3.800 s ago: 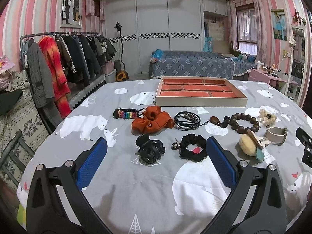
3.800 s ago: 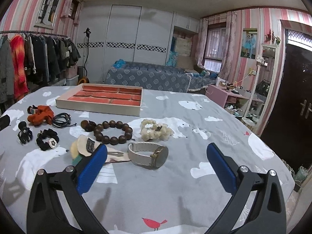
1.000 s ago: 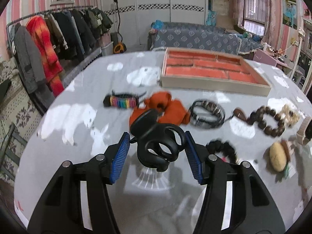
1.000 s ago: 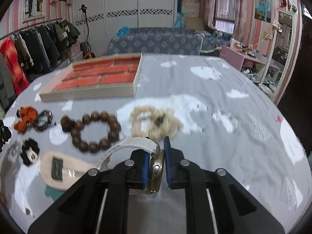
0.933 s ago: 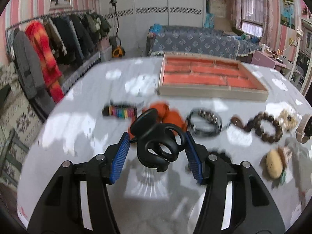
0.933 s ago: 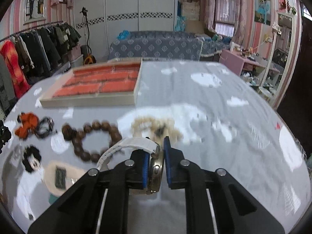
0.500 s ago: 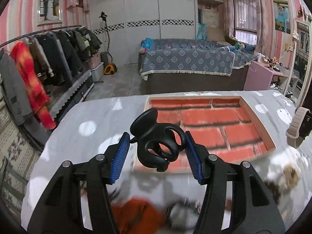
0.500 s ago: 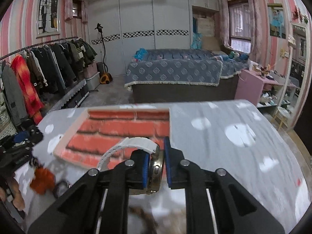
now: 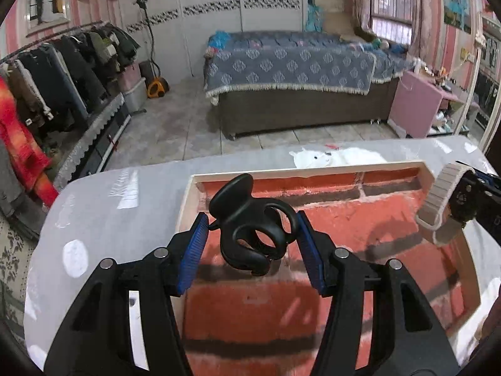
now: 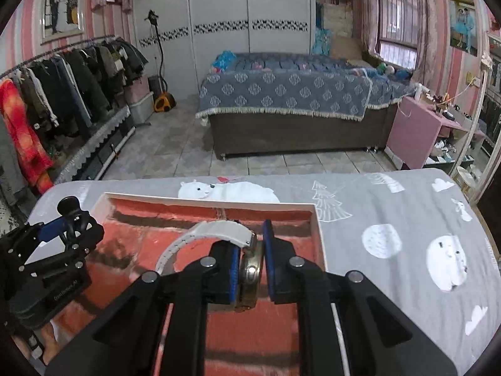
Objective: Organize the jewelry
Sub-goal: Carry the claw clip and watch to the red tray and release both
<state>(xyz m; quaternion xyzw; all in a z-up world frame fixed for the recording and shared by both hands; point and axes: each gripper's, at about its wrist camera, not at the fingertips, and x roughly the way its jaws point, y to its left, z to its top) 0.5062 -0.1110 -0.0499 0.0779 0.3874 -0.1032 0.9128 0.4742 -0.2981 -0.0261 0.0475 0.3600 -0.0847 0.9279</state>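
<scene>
A: Where were the pieces relative to the tray (image 9: 471, 269)?
B: Both above its red lining. The left gripper (image 9: 252, 244) had its jaws half-spread, clamping the black hair claw (image 9: 250, 235); the right gripper (image 10: 249, 269) had its jaws nearly closed on the white-strapped watch (image 10: 250, 266).

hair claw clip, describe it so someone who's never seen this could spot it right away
Find the shallow tray with the orange-red lining on the grey tablecloth. Over its left end, the left gripper holds the hair claw clip: glossy black looped plastic, unlike the white-strapped watch held to the right.
</scene>
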